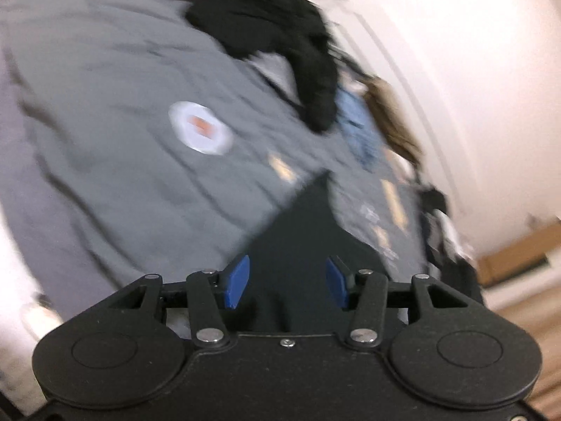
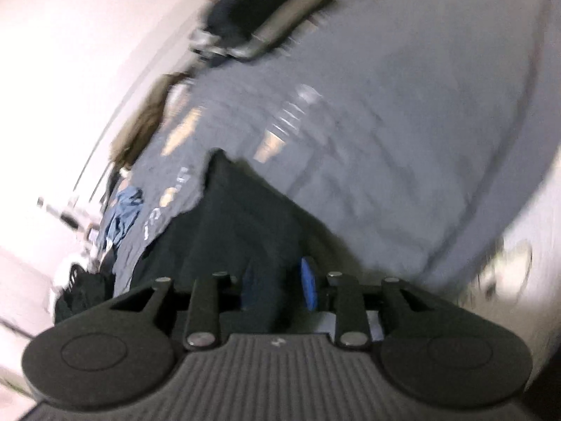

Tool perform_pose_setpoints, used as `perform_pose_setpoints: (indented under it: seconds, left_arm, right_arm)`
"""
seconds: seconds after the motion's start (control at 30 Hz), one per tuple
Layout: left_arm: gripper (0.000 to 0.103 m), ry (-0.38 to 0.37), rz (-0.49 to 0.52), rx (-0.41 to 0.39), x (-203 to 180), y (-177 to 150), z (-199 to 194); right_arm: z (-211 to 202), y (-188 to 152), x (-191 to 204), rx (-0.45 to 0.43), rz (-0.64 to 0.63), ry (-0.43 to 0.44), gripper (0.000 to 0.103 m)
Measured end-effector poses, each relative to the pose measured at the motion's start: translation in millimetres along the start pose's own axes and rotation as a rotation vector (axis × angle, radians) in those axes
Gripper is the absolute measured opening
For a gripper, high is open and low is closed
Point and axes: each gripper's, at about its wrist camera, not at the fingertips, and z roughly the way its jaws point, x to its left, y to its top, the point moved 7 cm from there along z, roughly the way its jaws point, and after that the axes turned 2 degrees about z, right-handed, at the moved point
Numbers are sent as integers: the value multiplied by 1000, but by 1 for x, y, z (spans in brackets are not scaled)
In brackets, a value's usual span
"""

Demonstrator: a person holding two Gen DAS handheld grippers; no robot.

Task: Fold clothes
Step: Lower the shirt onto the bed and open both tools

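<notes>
left tongs – open, dark garment just ahead | right tongs – open, same garment between pads | bed beyond

The right tongs hang over a dark folded garment that lies on the grey bed cover. Their blue pads stand apart; dark cloth shows in the gap, and blur hides whether they press on it. Along the bed's left edge lie a blue garment and a brown one. Near the far edge lies a black and grey item.
</notes>
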Motion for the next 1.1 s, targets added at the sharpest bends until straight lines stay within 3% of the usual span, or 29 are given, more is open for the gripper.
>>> perform_pose_setpoints:
  seconds: [0.1,0.2,0.33,0.47,0.5,0.57,0.6,0.67,0.77,0.83,0.87,0.93,1.03,1.1]
  left_arm:
    - [50,-93,70,55,-24,-16,8]
    - [50,-144,72,124,-32,-36,25]
    - [50,-133,79,215,-31,-61,58]
    - [49,-84,62,253,-16,-74,79]
    - [48,-65,56,246,-10,-74,81]
    - [27,-15,39,198,4,-65,80]
    - [22,15,21,163,13,-57,77]
    - [19,62,-22,99,30,-42,72]
    - [19,58,-54,91,36,-35,66]
    - [25,72,1,51,26,-32,58]
    - [38,70,24,39,19,-31,53]
    - [54,46,54,25,6,-29,40]
    - [55,56,120,-10,-3,-25,26]
    - [55,65,99,-15,4,-20,19]
  right_arm:
    - [-10,-1,31,-92,-194,6,35]
    - [-9,-11,52,-95,-276,82,44]
    - [19,-37,65,57,-264,191,44]
    - [42,-53,65,117,-305,148,44]
    - [47,-55,63,122,-314,129,44]
    - [56,-54,52,101,-326,42,44]
    - [61,-53,46,90,-332,-2,43]
    - [69,-50,33,85,-330,-36,41]
    - [68,-49,29,89,-310,-33,40]
    - [63,-48,33,62,-345,-54,41]
    - [59,-48,35,52,-347,-53,42]
    - [53,-47,43,60,-344,-23,44]
    - [44,-47,62,63,-383,36,46]
    - [37,-47,74,65,-410,74,49]
